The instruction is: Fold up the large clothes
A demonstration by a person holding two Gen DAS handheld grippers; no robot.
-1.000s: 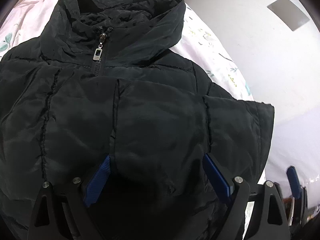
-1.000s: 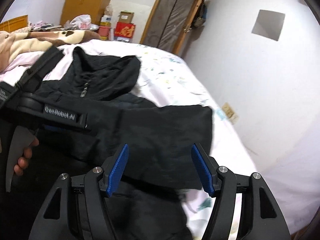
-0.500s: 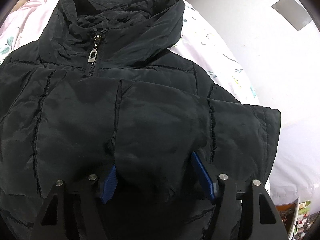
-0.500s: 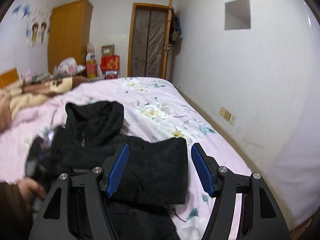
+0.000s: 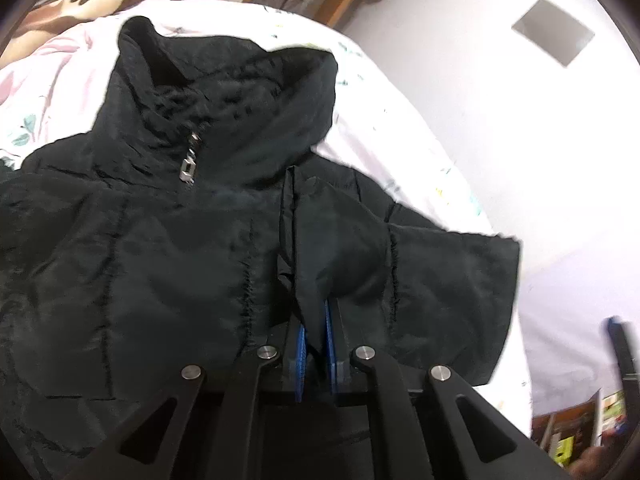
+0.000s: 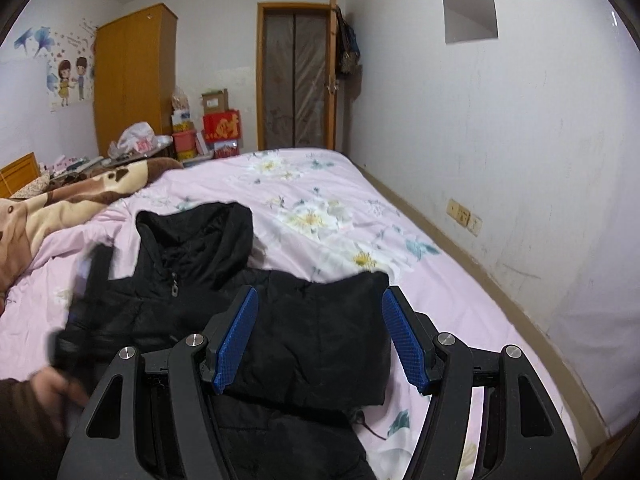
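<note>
Left wrist: left tool point(image 5: 316, 330) has just closed, pads clamped on a fold of the black jacket point(image 5: 160, 248) lying on the bed point(image 5: 400, 128). Right wrist: right tool point(image 6: 318, 336) jaws apart, above the sleeve point(image 6: 320, 332), gripping nothing.

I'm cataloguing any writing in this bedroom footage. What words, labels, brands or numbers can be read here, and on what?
No text can be read with certainty.
Red box by the door: large gold character, too blurred to read.
Wall sticker with two cartoon figures: small script, too small to read.
Cardboard box: a label, illegible.
Zipper pull on the black jacket: no marking visible.
Books at the lower right: covers blurred.
</note>
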